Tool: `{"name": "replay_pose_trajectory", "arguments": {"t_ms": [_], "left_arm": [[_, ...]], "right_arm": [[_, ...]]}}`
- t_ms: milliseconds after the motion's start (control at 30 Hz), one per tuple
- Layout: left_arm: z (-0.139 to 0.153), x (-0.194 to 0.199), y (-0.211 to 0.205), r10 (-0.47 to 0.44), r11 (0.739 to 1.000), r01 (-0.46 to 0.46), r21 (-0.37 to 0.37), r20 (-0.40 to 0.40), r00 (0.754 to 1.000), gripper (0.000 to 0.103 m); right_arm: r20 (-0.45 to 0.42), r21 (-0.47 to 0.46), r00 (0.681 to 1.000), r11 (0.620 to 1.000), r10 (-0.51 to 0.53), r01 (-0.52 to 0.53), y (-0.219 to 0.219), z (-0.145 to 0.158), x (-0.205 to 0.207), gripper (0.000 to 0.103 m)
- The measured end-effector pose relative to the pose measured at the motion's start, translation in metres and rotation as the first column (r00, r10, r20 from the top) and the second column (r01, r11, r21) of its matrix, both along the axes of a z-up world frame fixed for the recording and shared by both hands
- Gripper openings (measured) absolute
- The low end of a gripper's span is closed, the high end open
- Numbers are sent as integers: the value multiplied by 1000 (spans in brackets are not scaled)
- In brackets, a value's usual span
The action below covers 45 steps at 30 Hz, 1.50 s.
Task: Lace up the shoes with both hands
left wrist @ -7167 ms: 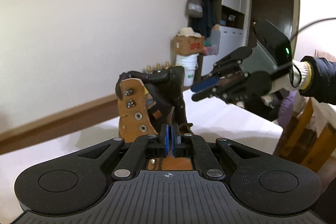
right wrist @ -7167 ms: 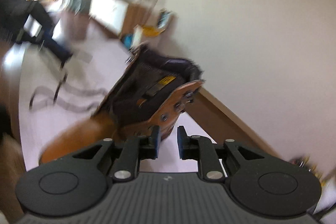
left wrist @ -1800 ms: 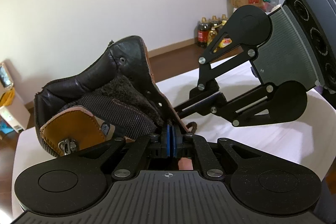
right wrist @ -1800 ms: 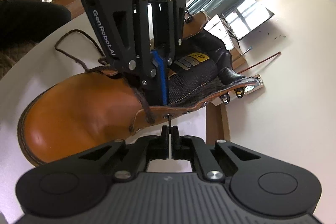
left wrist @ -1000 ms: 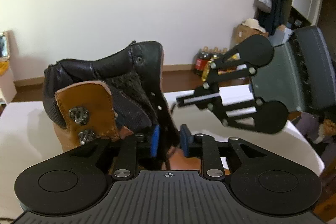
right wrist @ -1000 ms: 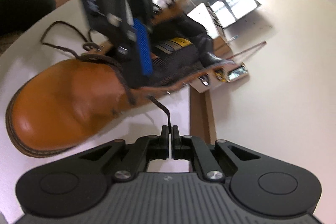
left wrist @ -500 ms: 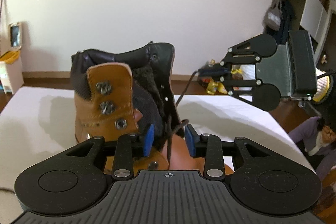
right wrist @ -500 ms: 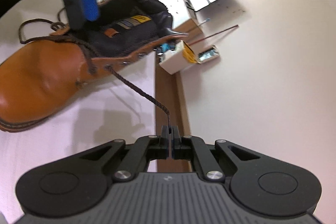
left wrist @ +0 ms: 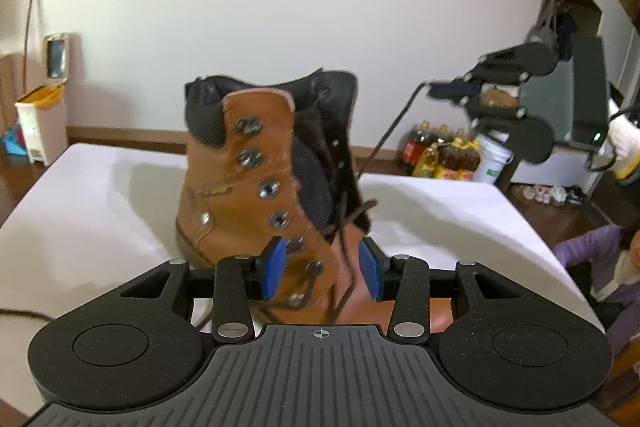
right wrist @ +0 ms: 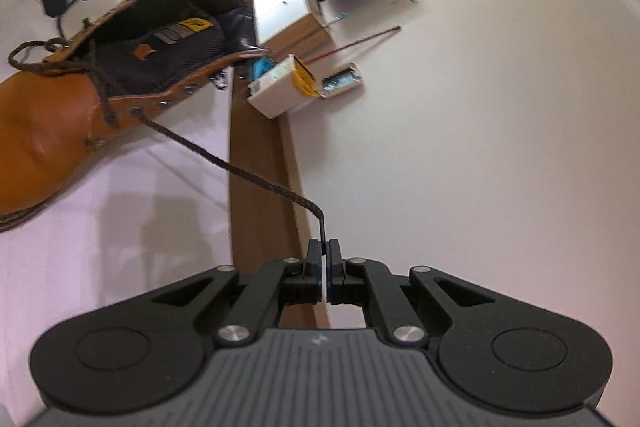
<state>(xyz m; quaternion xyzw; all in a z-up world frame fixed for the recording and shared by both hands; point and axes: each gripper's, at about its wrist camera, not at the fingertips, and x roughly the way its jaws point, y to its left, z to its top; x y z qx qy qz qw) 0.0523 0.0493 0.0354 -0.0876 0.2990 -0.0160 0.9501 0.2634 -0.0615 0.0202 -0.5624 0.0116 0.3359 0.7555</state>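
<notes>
Tan boot stands upright on the white counter, dead centre in the left wrist view, tongue and black padded collar facing the camera. Metal eyelets run down the near flap; image slightly motion-blurred.

Left gripper: jaws spread, and they have just been opening. The blue pads stand either side of the boot's lower lacing, with the flap edge and loose lace loops between them, but the pads are not pressing on anything.

Right gripper: jaws pressed together, pinching the tip of the dark braided lace. In the right wrist view the lace runs nearly taut from the fingertips out toward 10 o'clock to an eyelet on the boot's near flap. Boot sits at 10 o'clock in that view, toe toward the left edge, tongue label visible.

In the left wrist view the right gripper is at 2 o'clock, raised above the counter and well apart from the boot, lace slanting down from it to the boot's throat. A white-gloved hand shows behind it at the right edge.

More lace lies looped by the toe side.
</notes>
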Motion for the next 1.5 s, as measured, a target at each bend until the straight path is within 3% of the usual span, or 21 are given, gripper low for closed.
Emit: {"name": "replay_pose_trajectory", "arguments": {"t_ms": [533, 767, 1233, 1333, 1500], "left_arm": [[-4, -10, -2, 7, 999, -7, 46, 4, 1000, 49], [3, -23, 10, 51, 997, -53, 48, 36, 998, 51], [12, -35, 19, 89, 994, -93, 54, 74, 993, 55], [10, -34, 15, 70, 996, -74, 56, 72, 995, 55], [9, -35, 12, 51, 997, -56, 56, 78, 996, 55]], "right_arm": [[154, 116, 978, 985, -143, 126, -22, 48, -15, 3], [204, 171, 959, 972, -196, 162, -31, 68, -21, 3], [331, 377, 885, 905, -328, 195, -51, 119, -31, 3], [366, 439, 860, 881, -355, 177, -55, 138, -40, 3], [443, 468, 829, 876, -342, 112, -52, 163, -58, 3]]}}
